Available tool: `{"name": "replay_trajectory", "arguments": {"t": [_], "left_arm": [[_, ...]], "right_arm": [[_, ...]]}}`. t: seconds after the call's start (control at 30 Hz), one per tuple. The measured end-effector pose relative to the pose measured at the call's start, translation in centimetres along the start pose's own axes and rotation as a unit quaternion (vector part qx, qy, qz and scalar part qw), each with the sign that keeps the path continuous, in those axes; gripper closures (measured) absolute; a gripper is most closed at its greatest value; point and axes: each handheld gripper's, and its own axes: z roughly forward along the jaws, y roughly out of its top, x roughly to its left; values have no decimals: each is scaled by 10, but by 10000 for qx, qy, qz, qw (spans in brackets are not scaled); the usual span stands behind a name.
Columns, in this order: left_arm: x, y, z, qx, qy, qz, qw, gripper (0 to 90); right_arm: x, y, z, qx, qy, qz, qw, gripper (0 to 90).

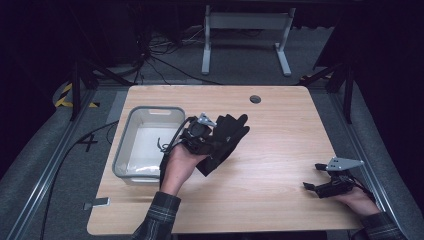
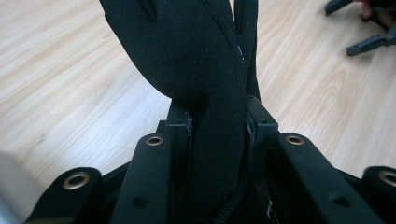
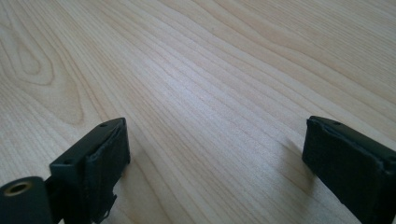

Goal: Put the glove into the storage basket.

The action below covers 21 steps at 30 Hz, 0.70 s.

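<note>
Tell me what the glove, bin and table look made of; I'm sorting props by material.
Glove: black knit fabric, matte, with a fine weave showing and limp folds in the left gripper. Bin: translucent plastic, probably, smooth with a greyish rim. Table: light wood grain, likely laminate or veneer, with a satin sheen.

Floor mark: we read a dark "4" on the grey floor (image 1: 88, 142), just left of the table (image 1: 280, 150).
Floor tape: yellow-and-black hazard stripes (image 1: 64, 95), left of the table's far corner.
Table: we read nothing.
</note>
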Motion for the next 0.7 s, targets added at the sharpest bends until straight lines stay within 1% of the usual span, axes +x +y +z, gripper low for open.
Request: {"name": "replay_trajectory", "arguments": {"t": [0.13, 0.17, 0.2, 0.3, 0.43, 0.5, 0.53, 0.57, 0.63, 0.67, 0.7], "left_arm": [[11, -4, -16, -47, 162, -112, 9998, 695], [11, -4, -16, -47, 162, -112, 9998, 695], [16, -7, -24, -89, 259, -179, 9995, 695], [23, -11, -34, -153, 357, -281, 9989, 695], [34, -19, -48, -226, 544, -412, 9974, 695], [38, -23, -53, -251, 609, -494, 9966, 695], [40, -25, -55, -253, 640, -500, 9964, 695], [43, -28, -58, -264, 689, -575, 9956, 695], [46, -30, -59, -268, 705, -596, 9954, 695], [50, -36, -63, -287, 772, -659, 9944, 695], [50, -36, -63, -287, 772, -659, 9944, 695]], "right_arm": [[0, 0, 0, 6, 4, 2, 10000, 73], [0, 0, 0, 14, 5, -3, 10000, 67], [0, 0, 0, 24, 8, -8, 10000, 61], [0, 0, 1, 24, 2, -23, 10000, 57], [0, 0, 1, 26, 5, -25, 10000, 57], [0, 0, 1, 27, 6, -26, 10000, 57], [0, 0, 1, 26, 4, -20, 10000, 57], [0, 0, 1, 27, 4, -24, 10000, 57], [0, 0, 1, 26, 5, -23, 10000, 57], [0, 0, 1, 26, 4, -26, 10000, 57], [0, 0, 1, 26, 5, -25, 10000, 57]]}}
